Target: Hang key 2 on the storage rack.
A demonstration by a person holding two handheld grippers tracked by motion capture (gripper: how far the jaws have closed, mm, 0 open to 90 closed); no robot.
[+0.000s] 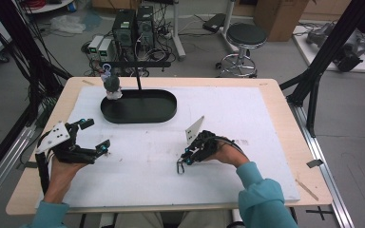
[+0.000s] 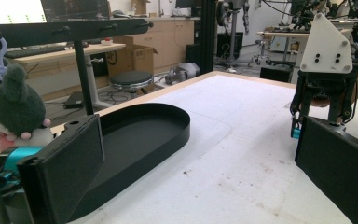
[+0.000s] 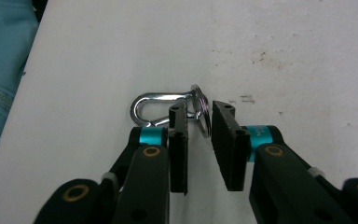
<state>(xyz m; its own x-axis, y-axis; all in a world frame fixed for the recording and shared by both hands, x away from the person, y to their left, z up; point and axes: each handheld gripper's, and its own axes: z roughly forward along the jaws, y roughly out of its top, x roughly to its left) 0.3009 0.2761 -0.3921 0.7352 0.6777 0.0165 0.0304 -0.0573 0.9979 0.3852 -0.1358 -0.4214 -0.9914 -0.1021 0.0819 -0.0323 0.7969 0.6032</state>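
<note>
Item one: right tool [image 3: 200, 116], held low over the near right part of the desk [image 1: 275, 95], pointing down at a white sheet [image 1: 247, 118] that covers most of the top. In the right gripper view its two black jaws stand close together with a narrow gap between them; the key ring [image 3: 199, 109] sits in that gap at the jaw tips, and whether the pads press on it I cannot tell. The grey plate of this tool [image 1: 195, 129] rises above the hand in the high view.

Item two: silver carabiner clip [image 3: 156, 108], lying flat on the white sheet, joined to the key ring at one end. It lies just beside the left-hand jaw in the right gripper view, partly behind it. In the high view clip and ring show as a small metal loop [image 1: 180, 166] at the tool's tip.

Item three: left tool [image 1: 91, 137], well apart from the clip, at the near left of the desk. Jaws released, spread wide, nothing between them.

Item four: black oval tray [image 1: 168, 114], far centre-left of the sheet, with a black T-shaped stand [image 1: 138, 64] rising from it.

Item five: small plush figure [image 1: 112, 85], dark green and white, at the tray's left end.
</note>
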